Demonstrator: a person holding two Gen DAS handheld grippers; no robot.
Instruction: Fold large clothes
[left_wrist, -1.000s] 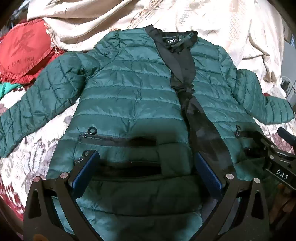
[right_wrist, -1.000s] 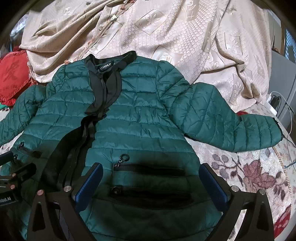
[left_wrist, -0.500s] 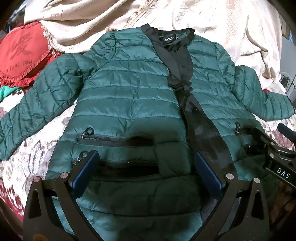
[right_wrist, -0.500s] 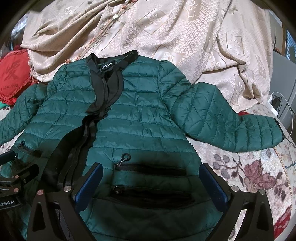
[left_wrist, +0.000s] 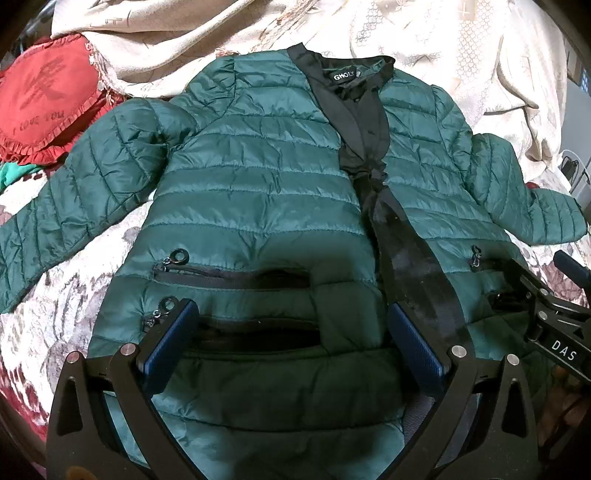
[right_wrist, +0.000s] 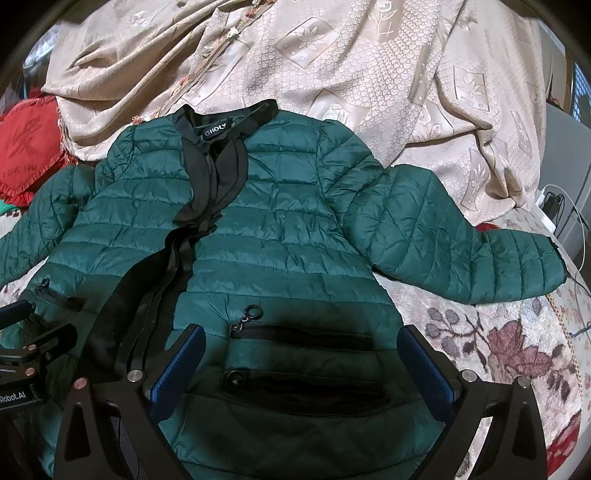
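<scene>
A dark green quilted jacket (left_wrist: 258, 206) with black collar and front trim lies flat, front up, sleeves spread, on a floral bedspread; it also fills the right wrist view (right_wrist: 280, 243). My left gripper (left_wrist: 291, 343) is open and empty, hovering over the jacket's lower left pockets. My right gripper (right_wrist: 299, 365) is open and empty, hovering over the lower right pockets. Each gripper shows at the edge of the other's view: the right one (left_wrist: 554, 332), the left one (right_wrist: 26, 354).
A beige patterned blanket (right_wrist: 369, 74) is bunched behind the collar. A red ruffled cushion (left_wrist: 44, 99) lies at the far left. White cables and a charger (right_wrist: 554, 199) sit at the right edge. The floral bedspread (right_wrist: 498, 339) shows beside the hem.
Both grippers have drawn back slightly toward the hem, so the jacket sits a little lower and farther in both views. Both stay open; the jacket has not moved.
</scene>
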